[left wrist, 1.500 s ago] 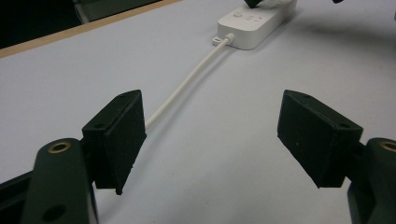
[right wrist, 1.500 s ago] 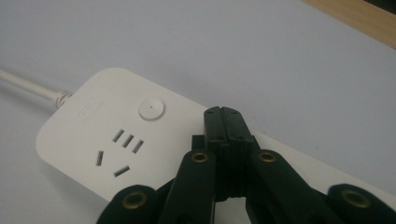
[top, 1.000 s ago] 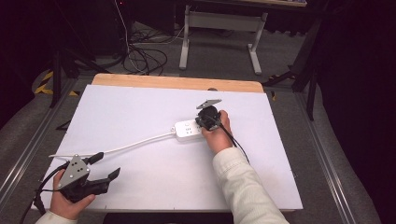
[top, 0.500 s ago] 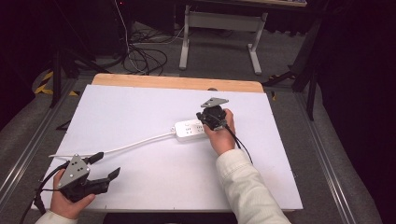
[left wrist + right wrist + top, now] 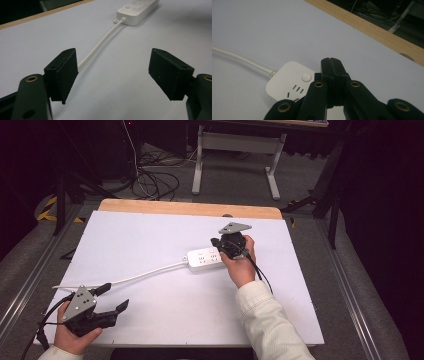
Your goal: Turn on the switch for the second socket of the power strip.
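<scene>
I take the white power strip (image 5: 204, 259) as my landmark. It lies flat on the white table top (image 5: 150, 235), a little beyond the middle, with its round button and socket slots facing up.

My right gripper (image 5: 216, 241) is over the strip's right end, held in my right hand (image 5: 240, 265), with the grey three-cornered plate on top. In the right gripper view its jaws are pressed together with no gap, and nothing is caught between them; the tips (image 5: 331, 61) sit just above the strip (image 5: 292, 83), beside the button. Whether they touch the casing I cannot tell.

The strip's white cord (image 5: 145, 276) leaves its left end and runs down and left across the table toward my left gripper (image 5: 114, 296). That gripper is well apart from the strip, near the table's near-left corner, in my left hand (image 5: 70, 335). Its jaws stand wide apart and hold nothing. In the left gripper view the cord (image 5: 100, 46) passes just beside the left pad (image 5: 63, 72) and disappears behind it, so it lies at the edge of that opening rather than in the middle.

Beyond the strip is the table's bare wooden edge (image 5: 190, 209), then grey floor with a tangle of dark cables (image 5: 155, 175) and a pale metal stand (image 5: 235, 150).
</scene>
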